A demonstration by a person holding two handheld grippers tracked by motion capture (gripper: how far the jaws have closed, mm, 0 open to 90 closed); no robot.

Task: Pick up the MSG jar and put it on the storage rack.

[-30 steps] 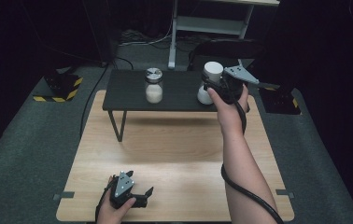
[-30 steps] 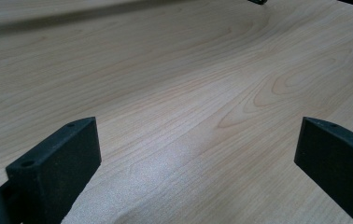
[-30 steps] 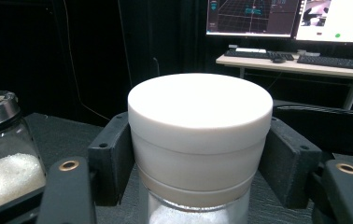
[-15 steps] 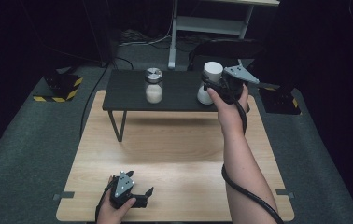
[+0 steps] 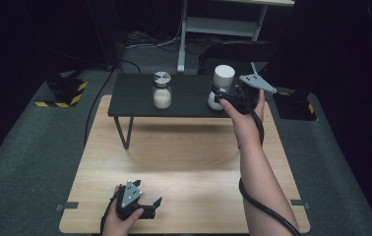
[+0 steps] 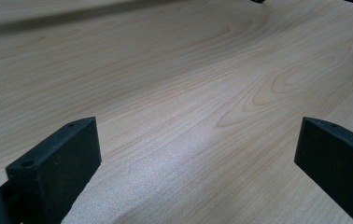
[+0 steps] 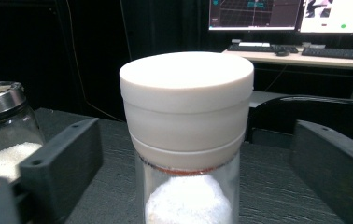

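A glass jar with a broad white cap [image 5: 222,86] and white grains inside stands on the right part of a low black table [image 5: 135,98]. My right gripper [image 5: 219,97] reaches it from the near side. Its jaws have just been opening and now stand open. The white-capped jar [image 7: 186,121] sits between them with a gap on each side. A second glass jar with a metal lid [image 5: 162,90], also holding white grains, stands to its left and appears at the edge as the metal-lidded jar [image 7: 2,126]. My left gripper [image 5: 152,205] rests open near the wooden table's front edge, nothing between its fingers [image 6: 58,158].
The black table stands at the far end of a light wooden table [image 5: 184,162]. Grey carpet surrounds it, with yellow-and-black striped blocks [image 5: 63,93] at the left. A desk with monitors and a keyboard [image 7: 338,51] lies beyond.
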